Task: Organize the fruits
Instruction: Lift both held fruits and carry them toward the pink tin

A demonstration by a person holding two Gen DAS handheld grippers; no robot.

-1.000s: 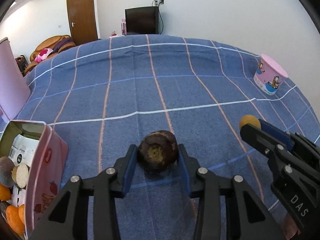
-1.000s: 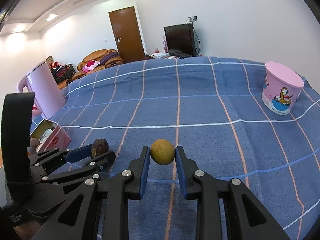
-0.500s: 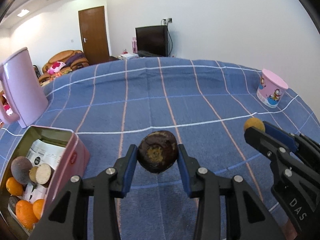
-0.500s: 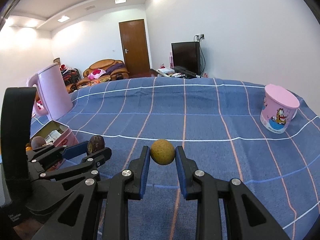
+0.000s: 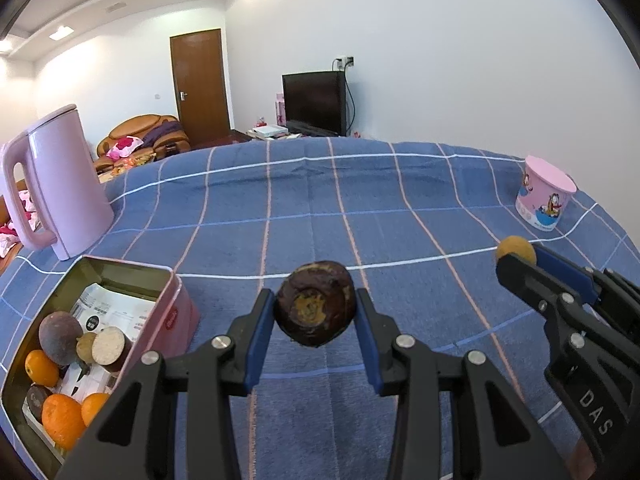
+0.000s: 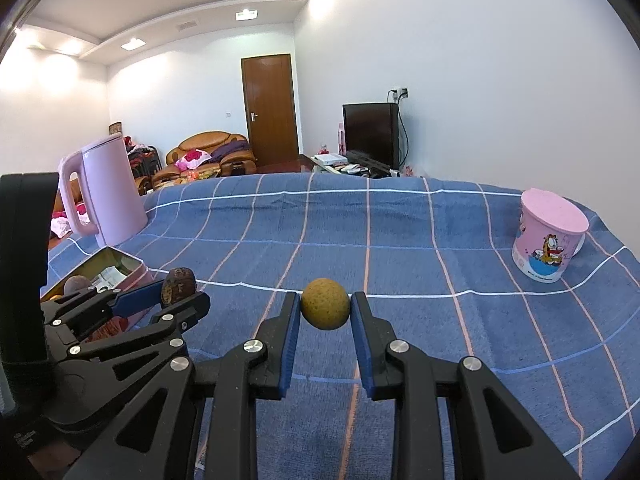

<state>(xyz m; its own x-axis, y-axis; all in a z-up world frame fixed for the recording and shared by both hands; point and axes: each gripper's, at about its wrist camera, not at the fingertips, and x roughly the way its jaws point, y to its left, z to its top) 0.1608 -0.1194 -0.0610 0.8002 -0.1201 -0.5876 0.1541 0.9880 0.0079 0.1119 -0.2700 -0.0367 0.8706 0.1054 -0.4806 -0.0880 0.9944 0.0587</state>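
The left claw (image 5: 315,312) is clamped on a dark brown wrinkled fruit (image 5: 315,309), held clear above the blue checked cloth (image 5: 320,216) that covers the surface; the right claw (image 6: 325,312) grips a small round yellow-brown fruit (image 6: 325,309), also off the cloth. To the left stands an open pink tin (image 5: 176,312) with oranges (image 5: 62,420) and other fruit inside, a pink kettle (image 5: 64,184) behind it; a pink cartoon cup (image 5: 544,196) sits well apart at the far right.

A home living room: sofa (image 6: 208,152), television (image 6: 370,132), wooden door (image 6: 270,108), plaid-covered table (image 6: 400,240).
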